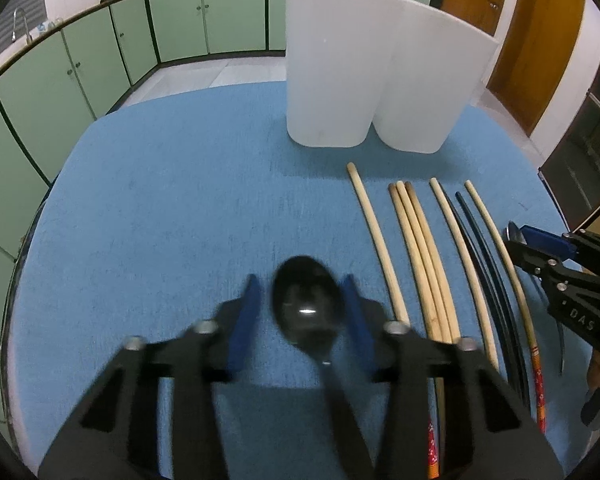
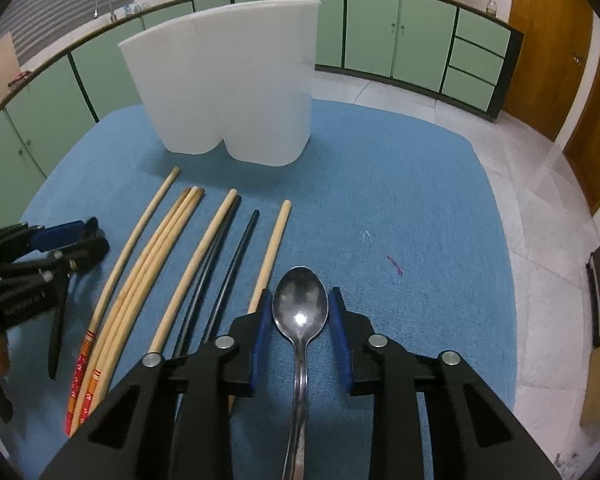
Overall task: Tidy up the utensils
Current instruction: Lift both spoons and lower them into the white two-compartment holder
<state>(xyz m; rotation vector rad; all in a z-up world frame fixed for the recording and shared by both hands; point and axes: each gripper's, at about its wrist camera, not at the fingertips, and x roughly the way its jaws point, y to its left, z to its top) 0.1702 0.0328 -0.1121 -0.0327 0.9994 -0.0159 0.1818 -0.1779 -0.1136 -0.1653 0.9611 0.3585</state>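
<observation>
A black spoon lies on the blue mat, its bowl between the blue pads of my left gripper. The fingers are blurred; a sliver of mat shows beside the left pad, so the gripper is open. My right gripper is shut on a metal spoon, the pads pressed against both sides of its bowl and its handle running back under the gripper. Several wooden and black chopsticks lie side by side between the two grippers. The left gripper shows at the left of the right wrist view, the right gripper at the right of the left wrist view.
A white two-compartment holder stands upright at the mat's far side, beyond the chopstick tips. The mat covers a small table with tiled floor around it. Green cabinets line the walls, and wooden doors stand at the right.
</observation>
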